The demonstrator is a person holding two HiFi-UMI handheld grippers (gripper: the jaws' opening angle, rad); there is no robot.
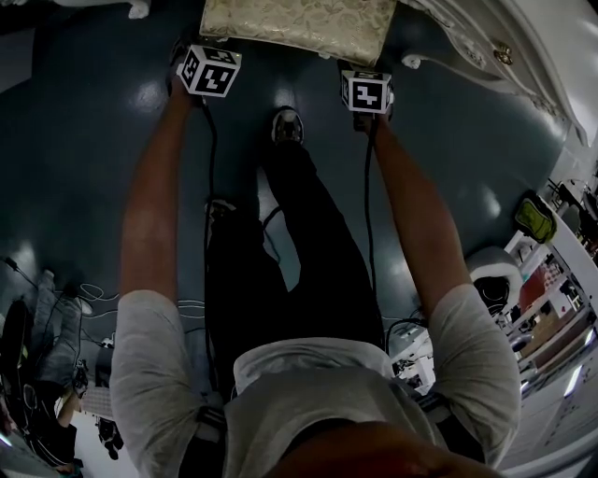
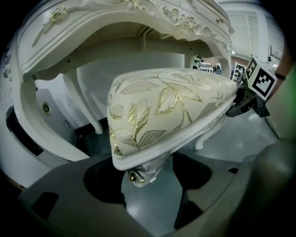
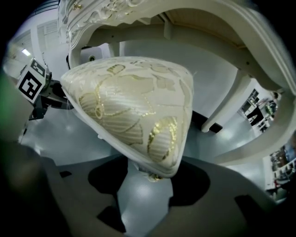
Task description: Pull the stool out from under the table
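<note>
Stool (image 1: 297, 26) corners gripped by wide-set fingers of left gripper (image 2: 150, 178) and right gripper (image 3: 148, 183), table (image 1: 495, 56) edge beyond, open floor (image 1: 84, 140) around

The stool (image 1: 299, 26) stands on the floor (image 1: 84, 140) straight ahead of you, with the table (image 1: 495, 47) behind and above it. Your left gripper (image 2: 150, 185) has the stool's near left corner between its jaws, and your right gripper (image 3: 145, 187) the near right corner. Your foot (image 1: 287, 124) is on the floor between them, just before the stool.
</note>
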